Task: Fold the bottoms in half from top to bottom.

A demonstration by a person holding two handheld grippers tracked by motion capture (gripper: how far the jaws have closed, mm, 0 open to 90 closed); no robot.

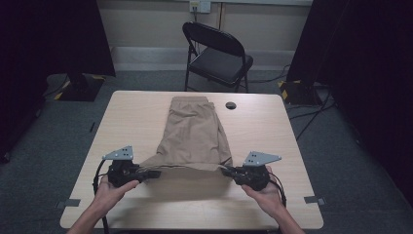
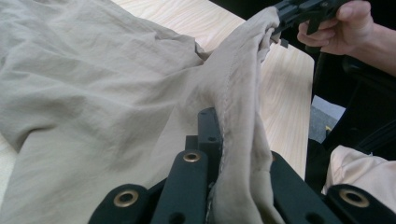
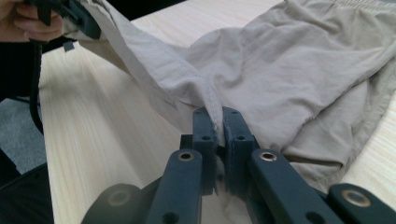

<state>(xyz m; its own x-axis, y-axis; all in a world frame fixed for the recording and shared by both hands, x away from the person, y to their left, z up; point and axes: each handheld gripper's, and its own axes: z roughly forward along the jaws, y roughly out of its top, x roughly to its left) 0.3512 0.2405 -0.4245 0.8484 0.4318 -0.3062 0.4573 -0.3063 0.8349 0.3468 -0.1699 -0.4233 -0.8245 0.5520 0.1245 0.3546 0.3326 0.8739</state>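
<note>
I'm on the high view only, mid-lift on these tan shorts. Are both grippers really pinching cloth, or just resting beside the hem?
Observer: The right gripper is shut on the hem of the shorts; in its own view the stitched edge runs straight down between the two closed jaws.
Operator: And the left one?
Observer: The left gripper is shut on the shorts as well; a thick bunched fold of hem drapes over its jaws and hides one of them.
Operator: Is the cloth taut between them?
Observer: Not fully. In the left gripper view the hem rises in a loose, wrinkled ridge toward the other gripper, while the rest of the shorts lies on the table.
</note>
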